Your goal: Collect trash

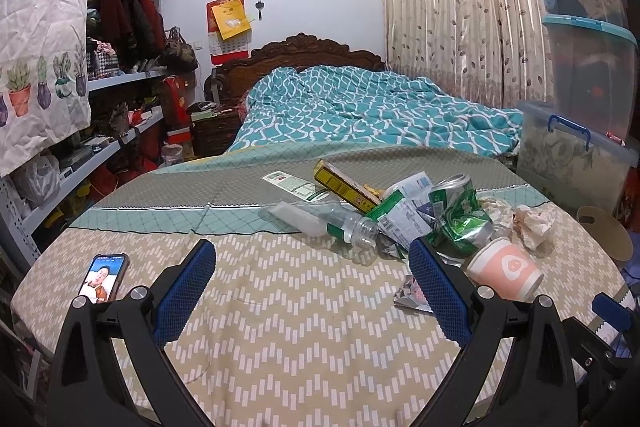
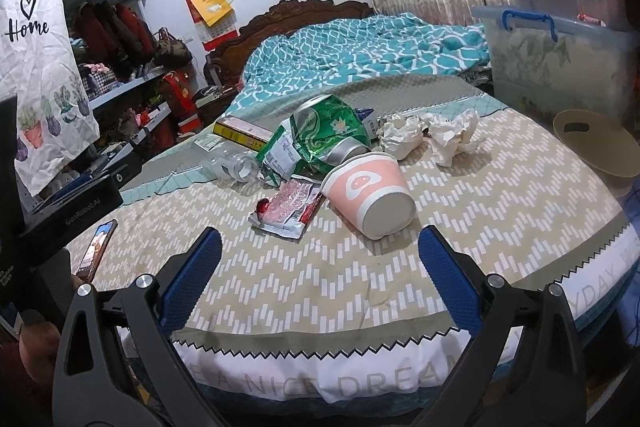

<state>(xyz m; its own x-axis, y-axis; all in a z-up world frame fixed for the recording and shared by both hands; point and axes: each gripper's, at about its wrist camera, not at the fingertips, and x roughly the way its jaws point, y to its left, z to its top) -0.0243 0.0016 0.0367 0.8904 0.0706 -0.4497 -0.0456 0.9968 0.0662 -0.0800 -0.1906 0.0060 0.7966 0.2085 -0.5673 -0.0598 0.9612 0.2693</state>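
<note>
Trash lies in a heap on the bed. A pink paper cup (image 2: pixel 370 193) lies on its side; it also shows in the left wrist view (image 1: pixel 505 269). Beside it are a crushed green can (image 2: pixel 330 135) (image 1: pixel 458 217), a clear plastic bottle (image 1: pixel 320 221) (image 2: pixel 232 167), a yellow box (image 1: pixel 346 187) (image 2: pixel 242 133), a red and silver wrapper (image 2: pixel 288 211) and crumpled tissues (image 2: pixel 430 133) (image 1: pixel 528 219). My left gripper (image 1: pixel 312 269) is open and empty, just short of the bottle. My right gripper (image 2: pixel 320 255) is open and empty, just short of the cup.
A phone (image 1: pixel 103 277) with a lit screen lies on the bed at the left. A tan bin (image 2: pixel 596 145) stands past the bed's right edge. Clear storage boxes (image 2: pixel 560 59) stack at the right. Shelves (image 1: pixel 120 79) full of clothes line the left wall.
</note>
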